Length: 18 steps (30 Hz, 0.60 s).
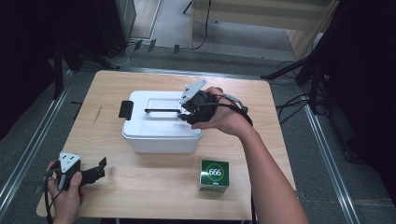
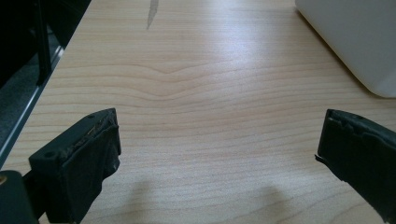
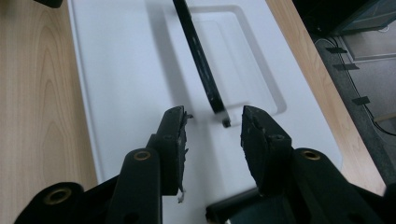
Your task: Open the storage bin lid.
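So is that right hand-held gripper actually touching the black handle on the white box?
Apart. In the right gripper view, the right hand-held gripper straddles the end of the black handle, with white lid visible either side.

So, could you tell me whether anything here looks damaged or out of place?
The pads on the right gripper look frayed, with bits hanging off the edges. On the white box the black handle stands raised rather than folded flat.

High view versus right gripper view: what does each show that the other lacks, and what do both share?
High view alone: the green box near the table's front edge and the left gripper, open over bare wood. Right gripper view alone: a close look at the right gripper, its pads either side of the black handle's end, not touching it. Both share the white container.
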{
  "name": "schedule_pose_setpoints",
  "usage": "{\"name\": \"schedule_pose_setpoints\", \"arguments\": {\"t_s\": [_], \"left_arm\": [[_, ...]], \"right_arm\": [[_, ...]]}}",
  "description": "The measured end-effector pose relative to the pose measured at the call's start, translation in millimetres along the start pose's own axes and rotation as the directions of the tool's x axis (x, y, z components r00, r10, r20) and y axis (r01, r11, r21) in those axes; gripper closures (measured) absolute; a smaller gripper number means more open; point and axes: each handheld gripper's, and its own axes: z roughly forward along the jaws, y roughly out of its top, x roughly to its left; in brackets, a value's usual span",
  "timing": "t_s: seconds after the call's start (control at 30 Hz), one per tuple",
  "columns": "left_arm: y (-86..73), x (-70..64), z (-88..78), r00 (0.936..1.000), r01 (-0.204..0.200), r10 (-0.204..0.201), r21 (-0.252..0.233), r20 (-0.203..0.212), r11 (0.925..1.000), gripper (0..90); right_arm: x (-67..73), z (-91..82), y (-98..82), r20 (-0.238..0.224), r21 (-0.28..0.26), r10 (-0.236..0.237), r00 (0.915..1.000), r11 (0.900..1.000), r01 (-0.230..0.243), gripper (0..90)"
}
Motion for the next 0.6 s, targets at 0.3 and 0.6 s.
{"name": "schedule_pose_setpoints", "arguments": {"t_s": [0.3, 0.6], "left_arm": [[0.3, -0.8, 1.0, 0.9999, -0.01, 0.01, 0.005, -0.002, 0.9999, 0.2], [0.7, -1.1, 1.5, 0.9999, -0.014, 0.014, 0.016, 0.002, 0.9998, 0.2]], "right_arm": [[1.6, 15.5, 20.1, -0.017, 0.068, -0.112, 0.9936, 0.991, 0.113, 73.1], [1.2, 27.5, 33.3, -0.034, 0.11, -0.154, 0.9874, 0.981, 0.157, 74.9]]}}
